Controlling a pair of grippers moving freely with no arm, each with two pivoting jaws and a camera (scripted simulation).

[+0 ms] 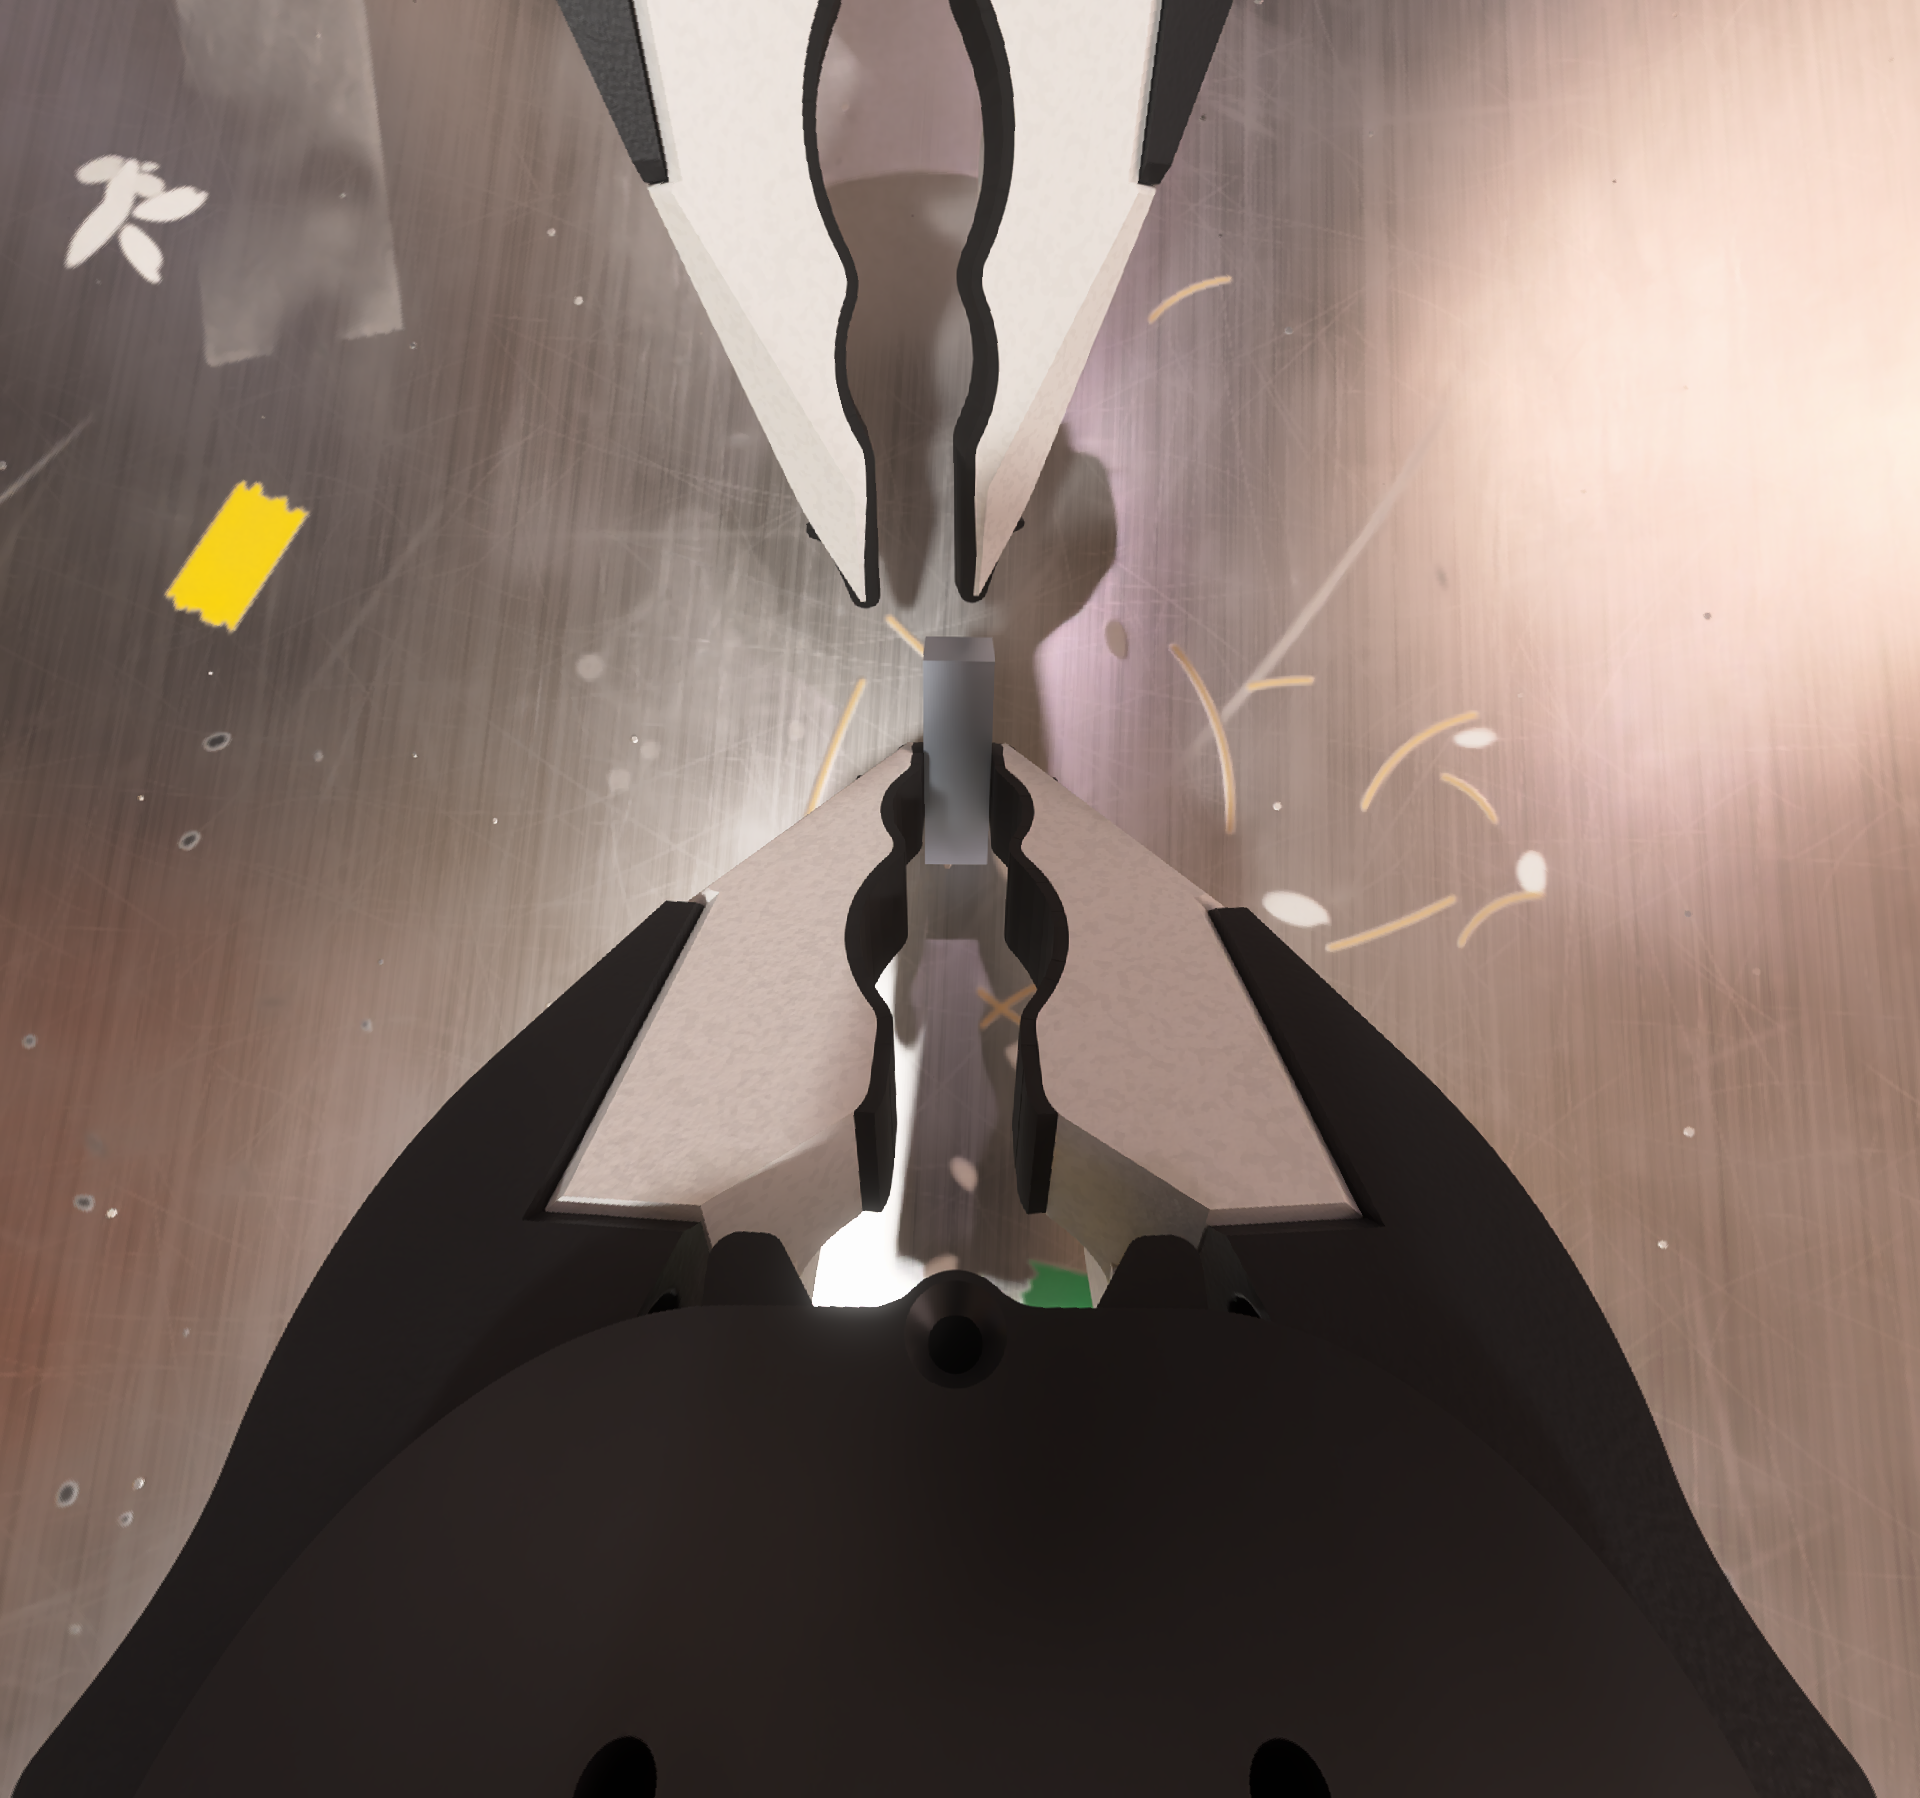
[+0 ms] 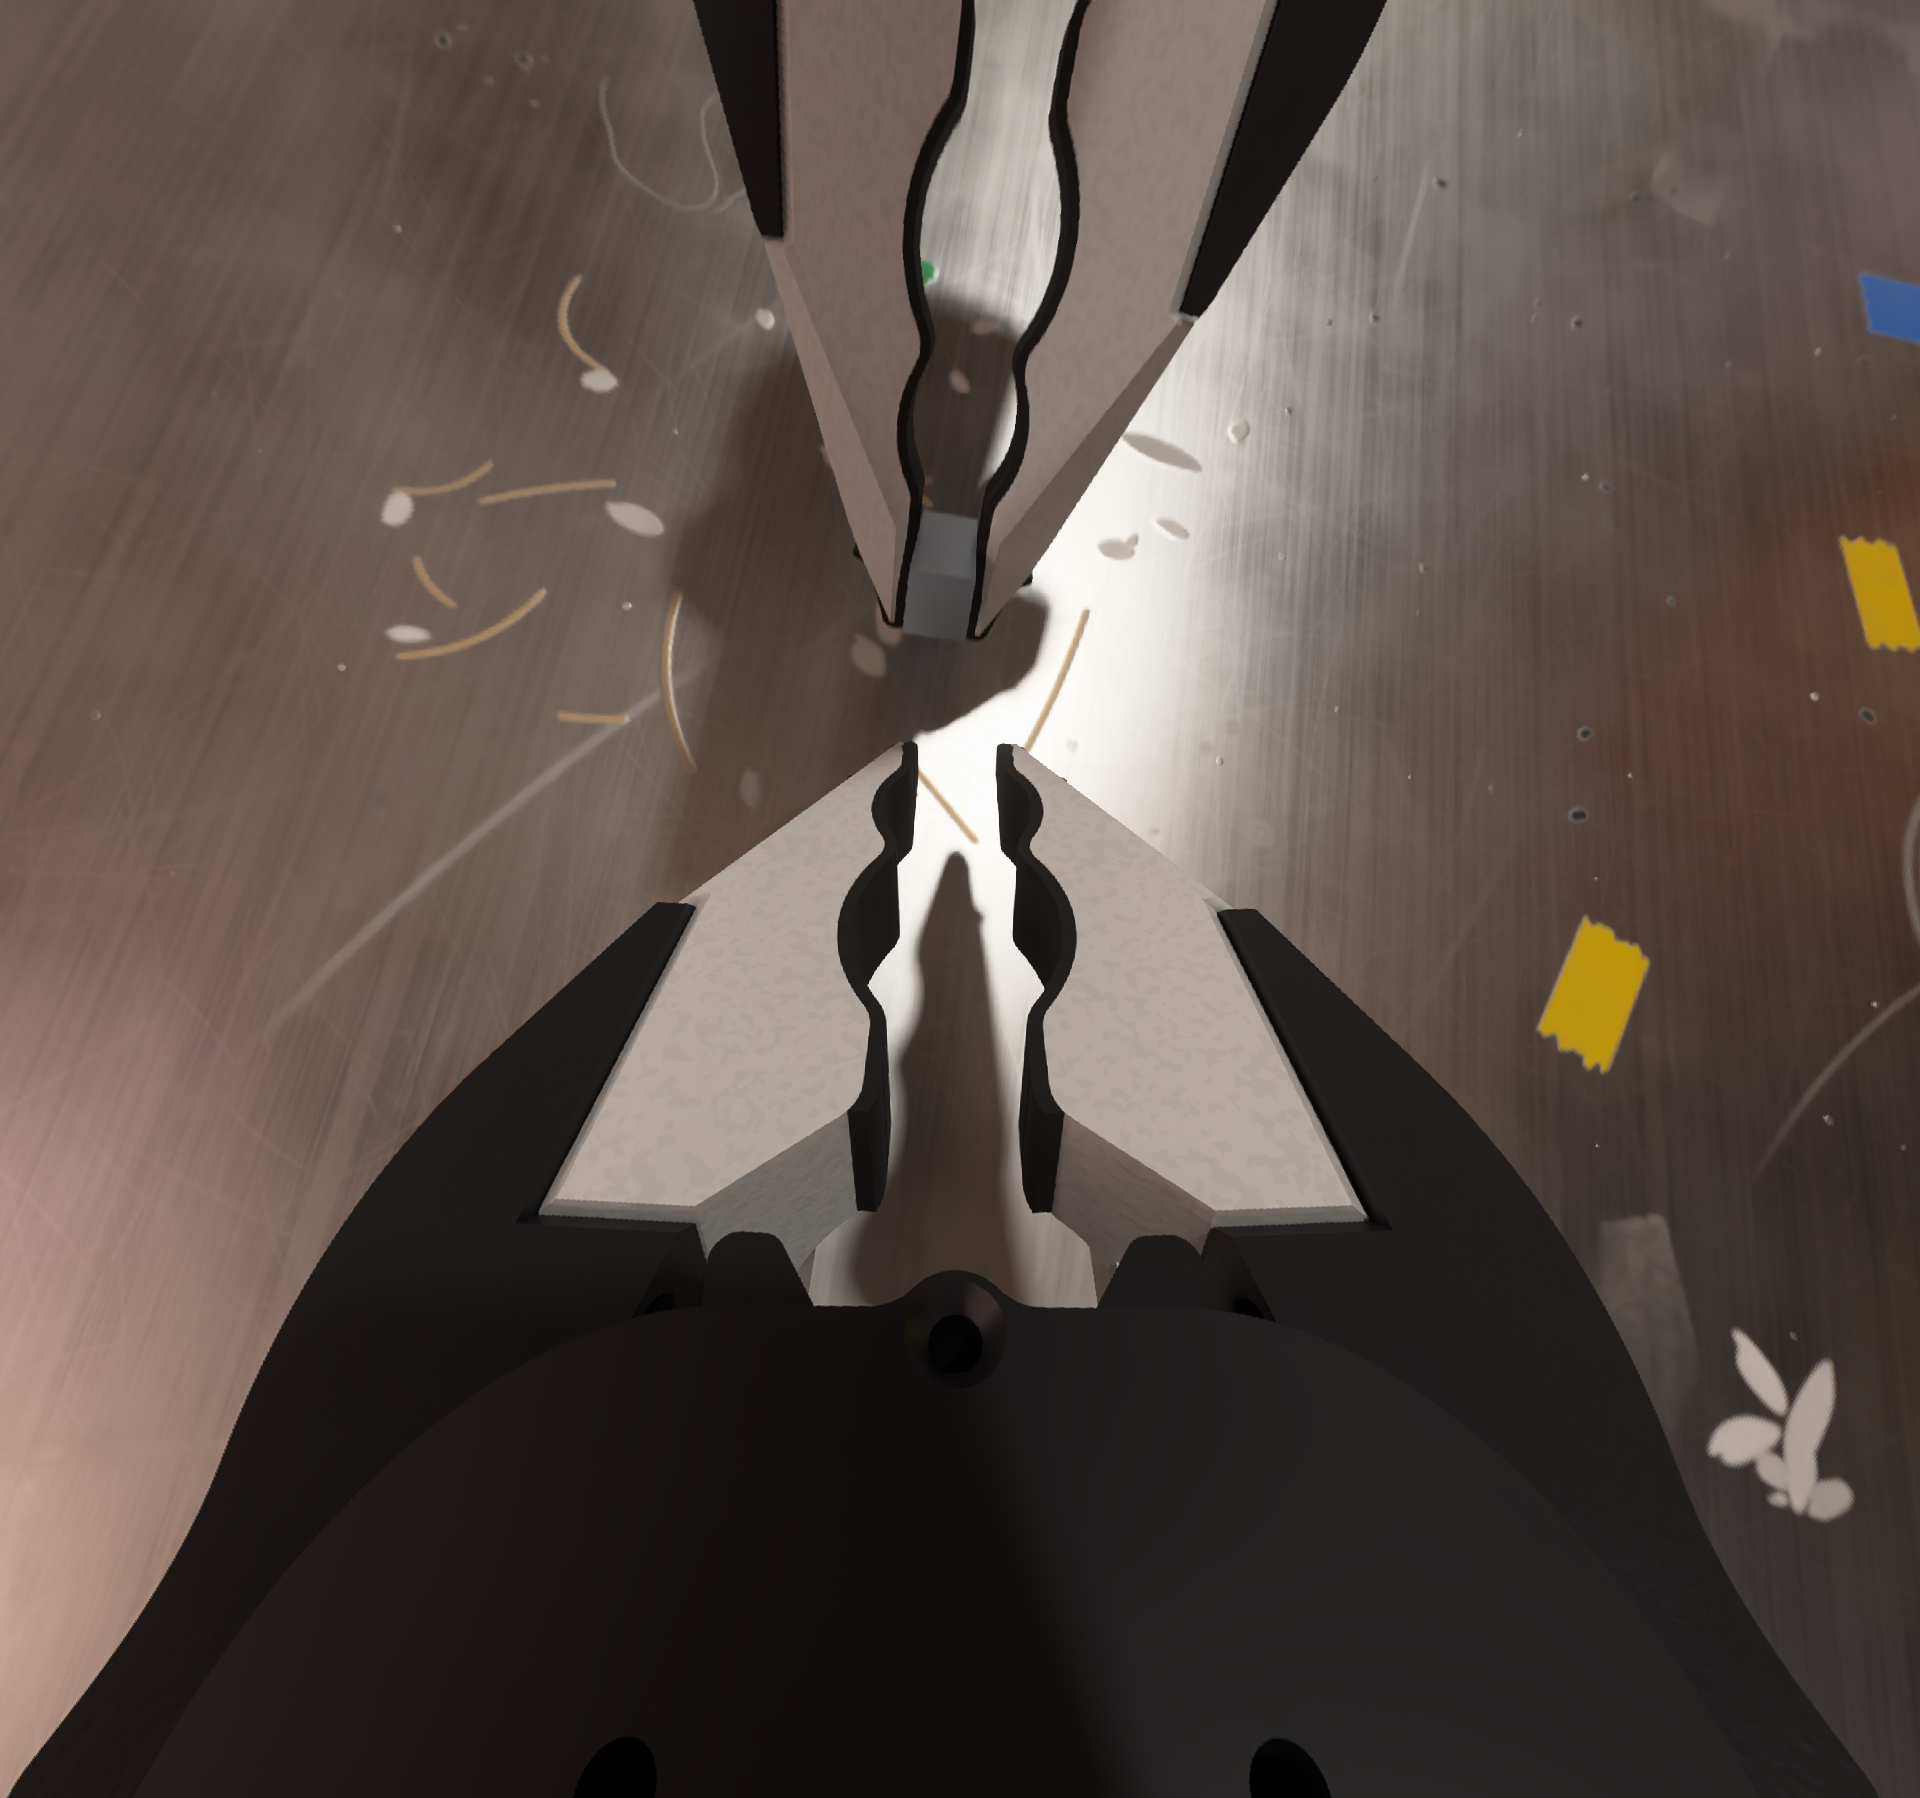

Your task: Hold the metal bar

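Note:
A short grey metal bar sits between the fingertips of my left gripper, which is shut on it and holds it above the table. The bar's end pokes forward past the tips. My right gripper faces it tip to tip from the far side, its jaws a bar's width apart and empty, a small gap short of the bar's end. In the right wrist view my right gripper has only bright table between its fingers. The left gripper there grips the bar.
The scratched metal tabletop carries yellow tape pieces, a blue piece, a strip of clear tape, thin tan fibres, white flecks and two white stickers.

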